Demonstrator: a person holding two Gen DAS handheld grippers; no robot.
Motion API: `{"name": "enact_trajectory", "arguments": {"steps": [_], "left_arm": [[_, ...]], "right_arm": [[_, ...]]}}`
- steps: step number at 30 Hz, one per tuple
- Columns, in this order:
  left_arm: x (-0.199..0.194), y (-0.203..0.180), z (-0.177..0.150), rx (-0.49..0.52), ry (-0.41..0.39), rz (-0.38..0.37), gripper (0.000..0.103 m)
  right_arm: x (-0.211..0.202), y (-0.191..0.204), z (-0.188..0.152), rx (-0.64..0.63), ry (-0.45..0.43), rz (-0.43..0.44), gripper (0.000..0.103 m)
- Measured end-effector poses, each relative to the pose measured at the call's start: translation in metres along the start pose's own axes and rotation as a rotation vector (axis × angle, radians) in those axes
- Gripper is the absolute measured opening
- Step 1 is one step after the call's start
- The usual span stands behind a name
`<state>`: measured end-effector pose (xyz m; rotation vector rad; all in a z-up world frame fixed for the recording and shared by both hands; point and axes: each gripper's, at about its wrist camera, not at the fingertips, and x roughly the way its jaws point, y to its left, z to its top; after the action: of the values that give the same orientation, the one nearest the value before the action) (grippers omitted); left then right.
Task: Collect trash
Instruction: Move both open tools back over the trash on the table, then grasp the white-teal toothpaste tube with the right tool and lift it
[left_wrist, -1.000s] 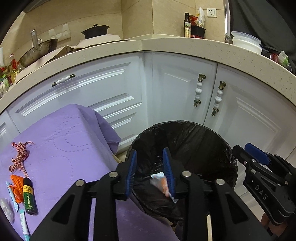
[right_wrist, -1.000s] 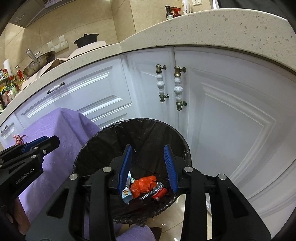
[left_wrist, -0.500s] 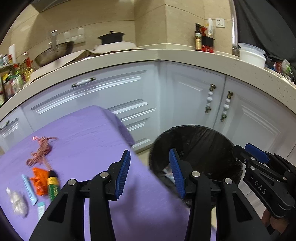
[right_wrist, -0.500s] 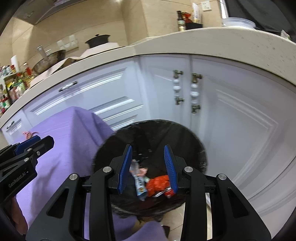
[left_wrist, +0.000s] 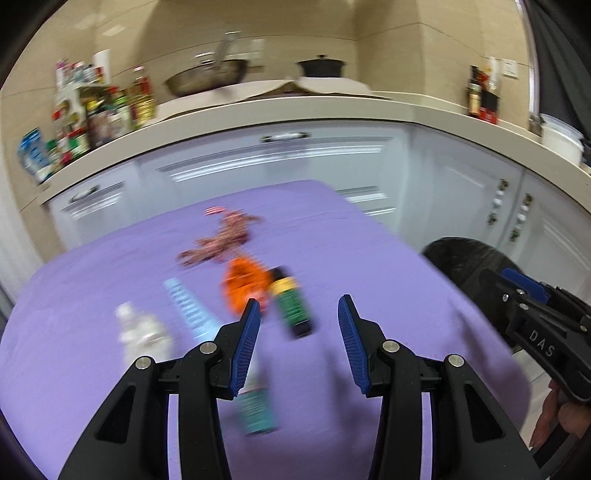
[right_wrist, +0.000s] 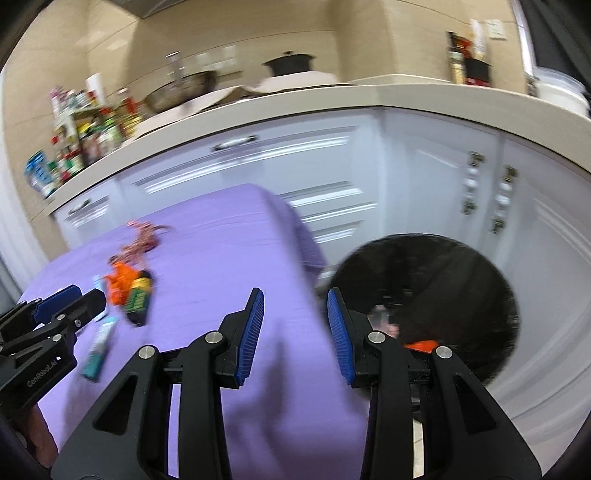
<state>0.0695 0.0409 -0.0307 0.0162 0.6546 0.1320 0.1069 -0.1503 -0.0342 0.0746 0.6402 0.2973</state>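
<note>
My left gripper is open and empty above the purple table. Ahead of it, blurred, lie a green bottle, an orange wrapper, a red checked ribbon, a pale blue strip, a clear plastic wad and a teal packet. My right gripper is open with nothing between its fingers, over the table's right edge beside the black-lined bin. Orange trash lies inside the bin. The bottle and wrapper lie far left of the right gripper.
White cabinets under a beige counter stand behind the table. On the counter are a wok, a black pot and several bottles. The bin stands on the floor at the table's right.
Both grippers have swung left, away from above the bin and over the purple table. The left jaws stand wider than a second ago. The right jaws are unchanged.
</note>
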Motion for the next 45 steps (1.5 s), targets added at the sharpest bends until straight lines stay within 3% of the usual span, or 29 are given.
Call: {"name": "enact_trajectory", "arguments": {"steps": [8, 21, 32, 35, 37, 45], "left_arm": [[-0.017, 0.073, -0.028, -0.079, 0.019, 0.121, 0.044], [-0.037, 0.145, -0.061, -0.180, 0.040, 0.221, 0.044], [-0.039, 0.164, -0.070, -0.209, 0.049, 0.228, 0.044], [-0.038, 0.162, -0.068, -0.207, 0.047, 0.215, 0.044], [-0.036, 0.159, -0.067, -0.204, 0.046, 0.209, 0.044], [-0.032, 0.146, -0.061, -0.192, 0.046, 0.180, 0.044]], "right_arm": [[0.001, 0.081, -0.014, -0.104, 0.034, 0.119, 0.035], [0.007, 0.166, -0.044, -0.240, 0.114, 0.226, 0.035], [0.023, 0.183, -0.057, -0.280, 0.188, 0.199, 0.035], [0.025, 0.183, -0.058, -0.289, 0.202, 0.197, 0.028], [0.027, 0.183, -0.059, -0.294, 0.216, 0.198, 0.018], [0.023, 0.176, -0.057, -0.284, 0.199, 0.212, 0.012]]}}
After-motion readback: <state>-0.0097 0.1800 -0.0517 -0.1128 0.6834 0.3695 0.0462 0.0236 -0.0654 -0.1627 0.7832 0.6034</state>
